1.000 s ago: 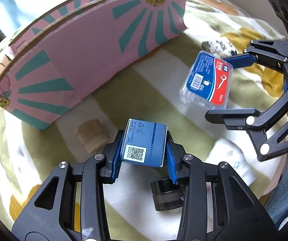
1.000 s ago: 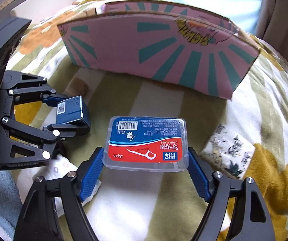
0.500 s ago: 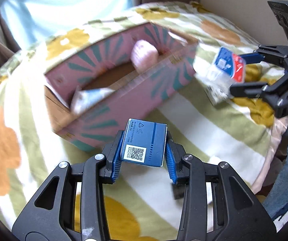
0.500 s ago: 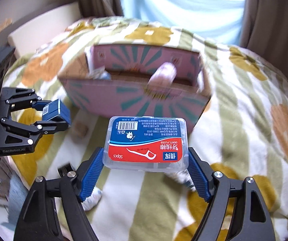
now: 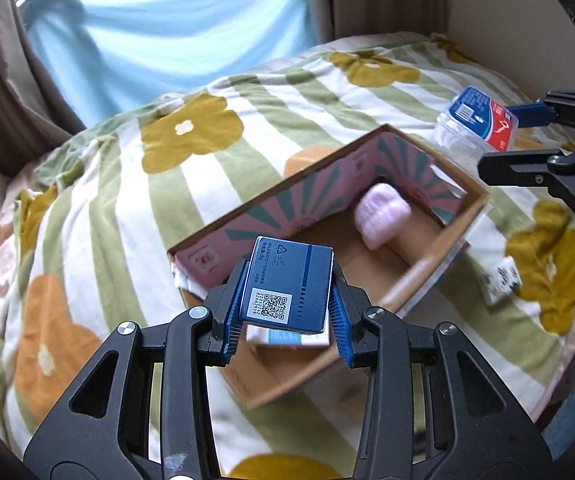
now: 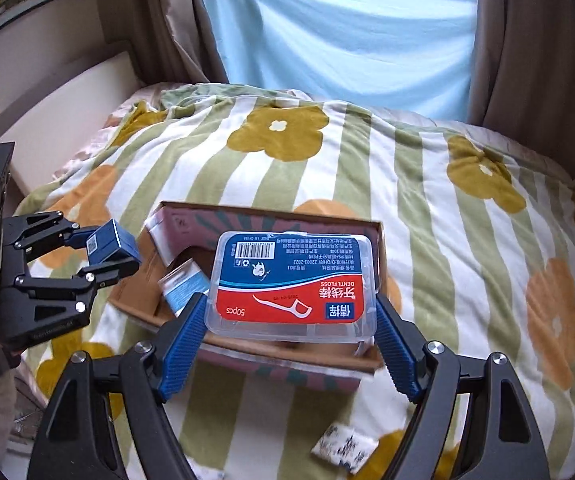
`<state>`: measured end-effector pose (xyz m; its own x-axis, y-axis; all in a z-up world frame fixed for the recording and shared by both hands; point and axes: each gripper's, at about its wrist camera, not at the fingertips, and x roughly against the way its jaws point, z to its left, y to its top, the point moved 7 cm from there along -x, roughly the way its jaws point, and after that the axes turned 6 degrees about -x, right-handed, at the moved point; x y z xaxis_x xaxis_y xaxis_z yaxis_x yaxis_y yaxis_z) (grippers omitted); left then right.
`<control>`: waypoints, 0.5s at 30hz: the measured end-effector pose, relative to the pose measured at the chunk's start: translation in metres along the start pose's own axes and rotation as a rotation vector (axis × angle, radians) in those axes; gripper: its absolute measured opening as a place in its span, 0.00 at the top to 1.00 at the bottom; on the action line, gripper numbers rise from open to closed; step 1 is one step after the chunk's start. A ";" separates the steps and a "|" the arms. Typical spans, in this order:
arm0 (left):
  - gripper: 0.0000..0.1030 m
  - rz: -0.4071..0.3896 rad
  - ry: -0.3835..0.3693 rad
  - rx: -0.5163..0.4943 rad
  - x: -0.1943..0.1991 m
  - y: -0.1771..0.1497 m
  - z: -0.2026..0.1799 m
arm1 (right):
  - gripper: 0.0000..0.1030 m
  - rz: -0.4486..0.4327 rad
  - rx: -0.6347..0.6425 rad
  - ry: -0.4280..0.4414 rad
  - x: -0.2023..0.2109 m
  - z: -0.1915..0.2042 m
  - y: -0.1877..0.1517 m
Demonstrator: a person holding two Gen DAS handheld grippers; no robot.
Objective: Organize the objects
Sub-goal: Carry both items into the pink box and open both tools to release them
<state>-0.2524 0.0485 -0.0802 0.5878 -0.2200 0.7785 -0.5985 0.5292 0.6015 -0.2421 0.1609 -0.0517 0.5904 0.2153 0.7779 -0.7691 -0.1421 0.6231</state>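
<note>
At the bottom of the left view, the left gripper [image 5: 287,300] pinches a small blue box [image 5: 287,286] with a square code on it. At the bottom of the right view, the right gripper [image 6: 291,316] pinches a clear dental floss box [image 6: 293,284] (red and blue label). Past them, in the middle, an open pink cardboard box [image 5: 463,216] sits on the flowery blanket [image 6: 447,220], with a pink roll [image 5: 381,214] inside
</note>
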 end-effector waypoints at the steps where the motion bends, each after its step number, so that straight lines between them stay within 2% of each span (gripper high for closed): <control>1: 0.67 0.010 -0.001 0.004 -0.008 0.002 0.002 | 0.26 0.013 -0.002 -0.002 -0.008 0.000 0.005; 6: 0.67 0.058 -0.011 0.016 -0.047 0.002 0.003 | 0.26 0.075 -0.048 0.017 -0.052 -0.004 0.025; 15: 0.67 0.131 -0.070 0.071 -0.099 -0.018 -0.002 | 0.25 0.143 -0.065 0.021 -0.110 -0.008 0.028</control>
<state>-0.2983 0.0627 -0.1683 0.4643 -0.2108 0.8602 -0.7057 0.4988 0.5031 -0.3303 0.1411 -0.1205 0.4686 0.2180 0.8561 -0.8597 -0.1103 0.4987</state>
